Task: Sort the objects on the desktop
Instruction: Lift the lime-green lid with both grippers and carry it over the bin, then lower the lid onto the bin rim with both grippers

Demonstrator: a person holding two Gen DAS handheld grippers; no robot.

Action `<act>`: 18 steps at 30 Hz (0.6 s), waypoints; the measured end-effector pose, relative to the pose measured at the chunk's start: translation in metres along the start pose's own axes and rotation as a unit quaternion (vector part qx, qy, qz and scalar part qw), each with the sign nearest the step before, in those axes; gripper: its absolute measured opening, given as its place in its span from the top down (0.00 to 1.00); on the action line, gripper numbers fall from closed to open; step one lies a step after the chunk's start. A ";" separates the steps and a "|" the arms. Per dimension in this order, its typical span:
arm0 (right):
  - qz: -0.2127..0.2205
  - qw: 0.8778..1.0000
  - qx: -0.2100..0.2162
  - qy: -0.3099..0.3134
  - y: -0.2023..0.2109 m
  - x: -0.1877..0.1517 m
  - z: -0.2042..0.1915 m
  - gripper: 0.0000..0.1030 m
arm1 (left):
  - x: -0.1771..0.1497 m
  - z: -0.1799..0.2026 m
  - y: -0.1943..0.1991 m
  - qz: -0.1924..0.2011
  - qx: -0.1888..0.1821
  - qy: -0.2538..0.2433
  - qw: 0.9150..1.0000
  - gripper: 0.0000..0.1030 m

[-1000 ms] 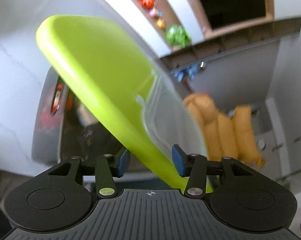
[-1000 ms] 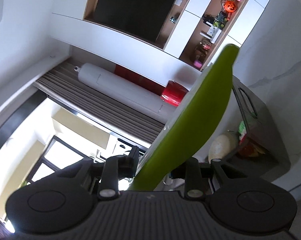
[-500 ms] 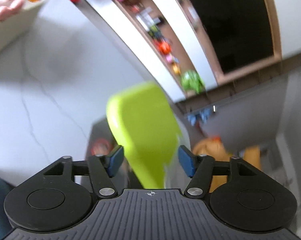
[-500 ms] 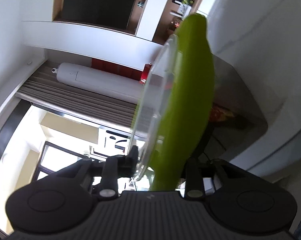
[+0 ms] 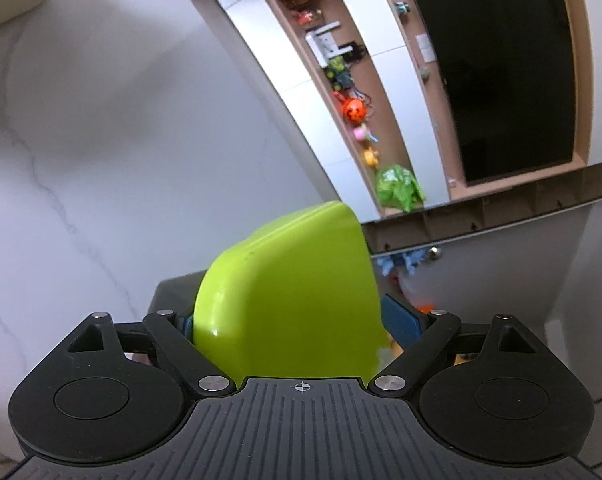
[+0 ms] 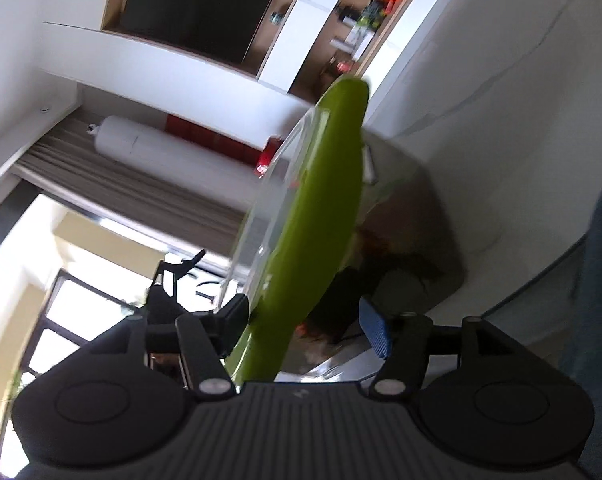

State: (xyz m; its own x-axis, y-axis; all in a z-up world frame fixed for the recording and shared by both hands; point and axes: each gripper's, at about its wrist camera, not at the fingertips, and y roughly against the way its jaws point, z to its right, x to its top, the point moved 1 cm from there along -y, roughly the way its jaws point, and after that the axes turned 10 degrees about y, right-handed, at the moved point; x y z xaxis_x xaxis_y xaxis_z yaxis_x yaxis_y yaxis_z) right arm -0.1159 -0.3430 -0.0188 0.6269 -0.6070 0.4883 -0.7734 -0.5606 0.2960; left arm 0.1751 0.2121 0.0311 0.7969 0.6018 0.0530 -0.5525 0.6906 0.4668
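A lime-green lid with a clear plastic panel stands between the fingers of my left gripper, whose jaws are spread wide on either side of it. The same green lid shows edge-on in the right wrist view, lying between the fingers of my right gripper; the left pad touches it, the blue right pad stands clear of it. Behind the lid is a grey storage box holding dark and red items, blurred.
A white marble-look surface fills the left wrist view's left side. Shelves with small toys and a dark screen are in the background. A blue-clad body part is at the right edge.
Both views swung and the lid tilted. In the left wrist view the lid shrank and dropped lower between wider jaws. In the right wrist view the right pad has opened away from the lid.
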 end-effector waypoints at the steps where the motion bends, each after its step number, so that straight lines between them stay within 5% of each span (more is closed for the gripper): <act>1: 0.005 1.000 -0.006 0.001 0.004 0.000 0.000 0.37 | -0.001 0.000 -0.001 0.004 0.003 -0.002 1.000 0.24; 5: 0.028 0.999 -0.032 -0.003 0.015 0.006 0.004 0.36 | -0.002 -0.006 -0.001 0.009 0.013 -0.001 1.000 0.51; 13: 0.081 0.993 -0.077 -0.023 0.018 0.024 0.003 0.33 | -0.003 -0.015 0.004 0.007 -0.006 0.013 1.000 0.55; 18: 0.066 0.993 -0.094 -0.004 0.004 0.036 -0.003 0.35 | -0.015 -0.015 0.021 0.005 -0.024 0.006 1.000 0.59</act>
State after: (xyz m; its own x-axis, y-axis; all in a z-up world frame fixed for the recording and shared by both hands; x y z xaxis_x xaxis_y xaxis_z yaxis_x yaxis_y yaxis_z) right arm -0.0967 -0.3649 0.0027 0.5196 -0.6727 0.5267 -0.8520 -0.3616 0.3786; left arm 0.1476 0.2238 0.0271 0.7883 0.6135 0.0460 -0.5714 0.7025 0.4243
